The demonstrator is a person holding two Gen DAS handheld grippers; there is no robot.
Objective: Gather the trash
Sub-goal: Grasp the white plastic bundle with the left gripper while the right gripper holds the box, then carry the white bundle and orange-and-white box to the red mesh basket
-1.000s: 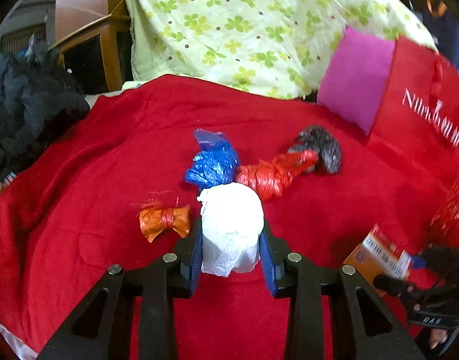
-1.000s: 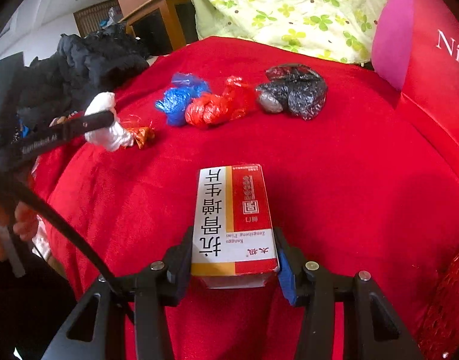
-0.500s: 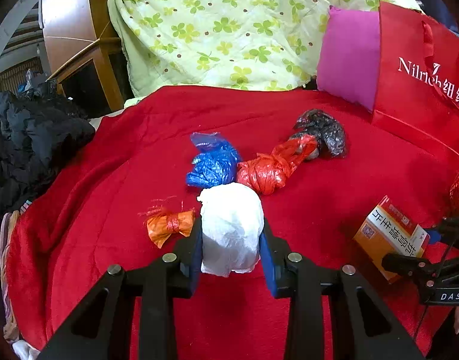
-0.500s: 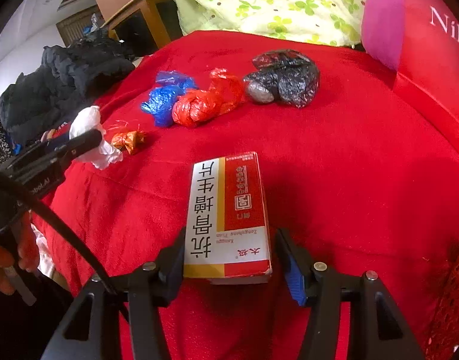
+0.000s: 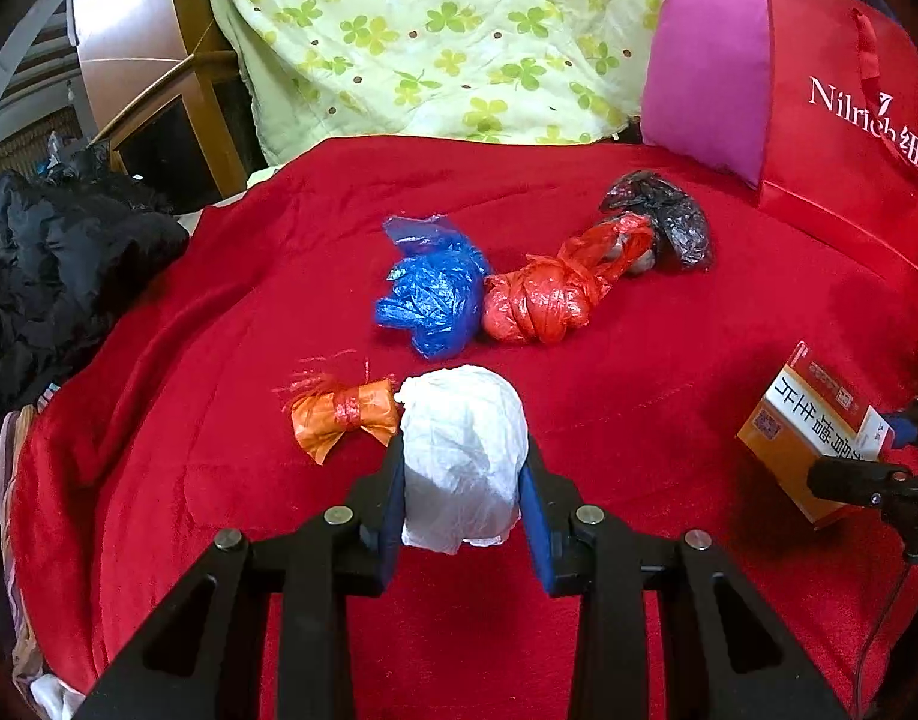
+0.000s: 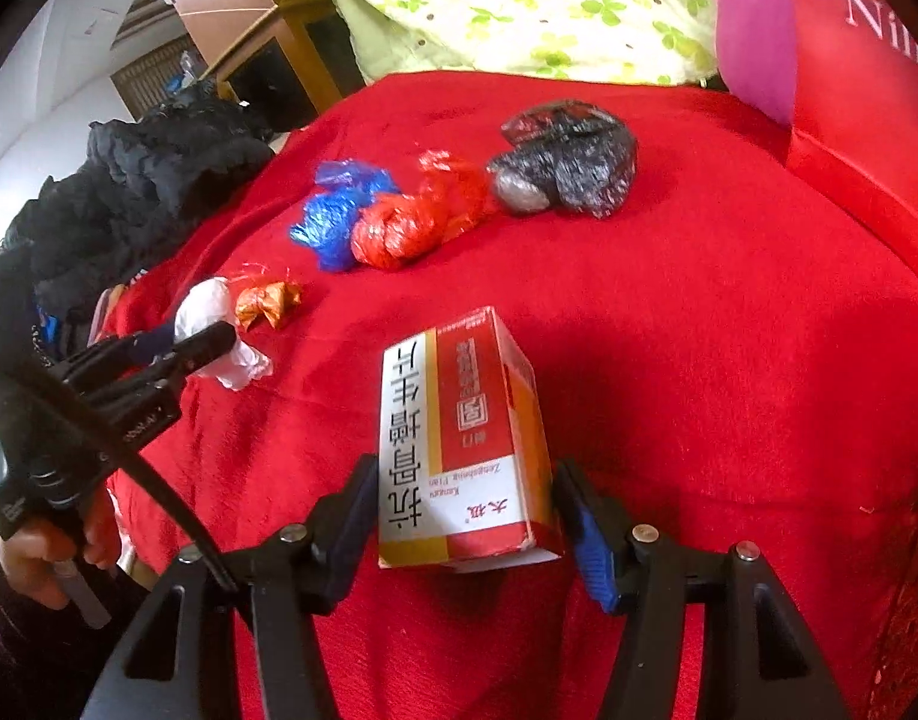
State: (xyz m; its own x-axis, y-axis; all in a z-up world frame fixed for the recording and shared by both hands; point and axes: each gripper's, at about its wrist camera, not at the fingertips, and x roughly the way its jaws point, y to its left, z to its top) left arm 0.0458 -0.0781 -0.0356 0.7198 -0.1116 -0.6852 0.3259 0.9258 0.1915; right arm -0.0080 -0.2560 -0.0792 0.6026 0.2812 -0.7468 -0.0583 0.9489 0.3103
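The left gripper (image 5: 462, 480) is pinching a soft, light white wad (image 5: 462, 456) mid-frame, while the right gripper (image 6: 465, 516) is clamping a stiff carton (image 6: 459, 438) by its sides.

Dim, red-tinted, fisheye-warped edges.

**Two wrist cameras, one red blanket**

The left wrist camera looks forward and down from low over the near edge of the red blanket (image 5: 579, 192), toward the far flowered quilt (image 5: 459, 42). The right wrist camera sits further right, also near, angled slightly left. Both views share the blue bag (image 5: 435, 294) (image 6: 339, 216), red bag (image 5: 549, 294) (image 6: 411, 216) and black bag (image 5: 669, 222) (image 6: 573, 156). Each camera sees the other gripper at its edge.
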